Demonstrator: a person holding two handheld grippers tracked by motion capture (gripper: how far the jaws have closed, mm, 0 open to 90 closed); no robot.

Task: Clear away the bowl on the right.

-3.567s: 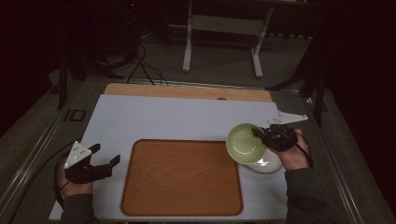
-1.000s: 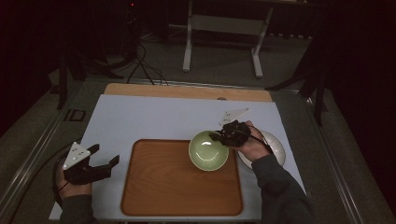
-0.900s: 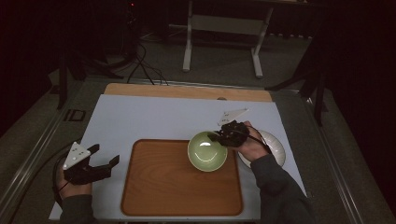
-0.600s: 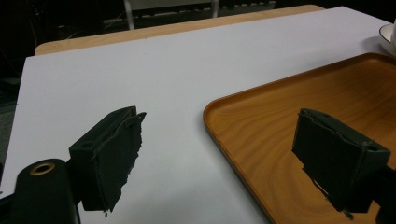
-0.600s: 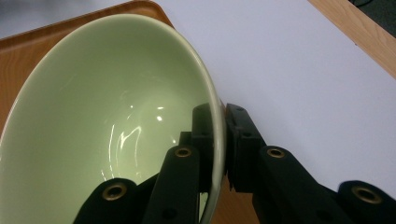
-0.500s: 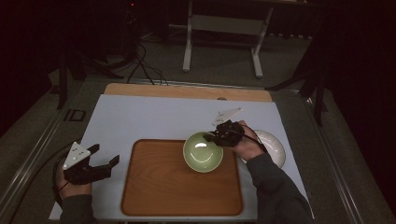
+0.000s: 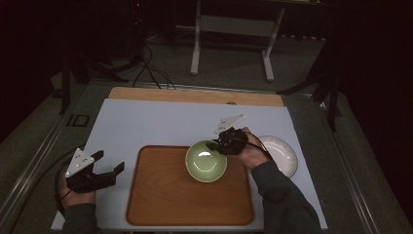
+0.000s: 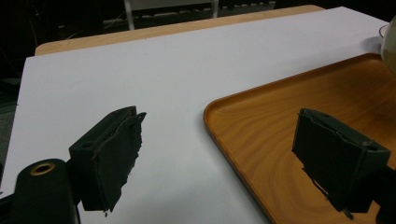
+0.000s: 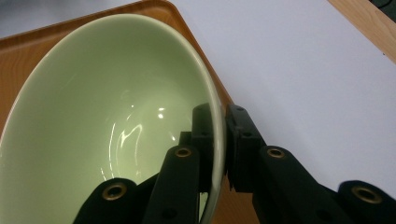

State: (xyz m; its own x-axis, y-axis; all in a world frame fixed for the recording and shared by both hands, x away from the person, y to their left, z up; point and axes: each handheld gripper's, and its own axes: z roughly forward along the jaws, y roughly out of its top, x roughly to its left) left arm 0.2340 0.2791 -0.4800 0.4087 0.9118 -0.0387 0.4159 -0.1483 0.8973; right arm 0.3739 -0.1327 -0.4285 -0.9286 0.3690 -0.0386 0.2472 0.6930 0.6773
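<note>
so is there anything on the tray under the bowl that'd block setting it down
Nothing visible does. The tray is bare wood around the bowl, which the right tongs grip by its rim, over the tray's upper right part.

Bowl (image 7: 206,161) over my tray (image 7: 160,204) at its far right corner, plate (image 7: 281,153) right of tray, both on worktop (image 7: 156,122)

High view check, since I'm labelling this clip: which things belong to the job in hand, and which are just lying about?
In the job:
- green bowl, rim clamped by the right hand-held gripper
- wooden tray beneath it

Lying about:
- white plate right of the tray
- left hand-held gripper, open and holding nothing
- white table mat
</note>
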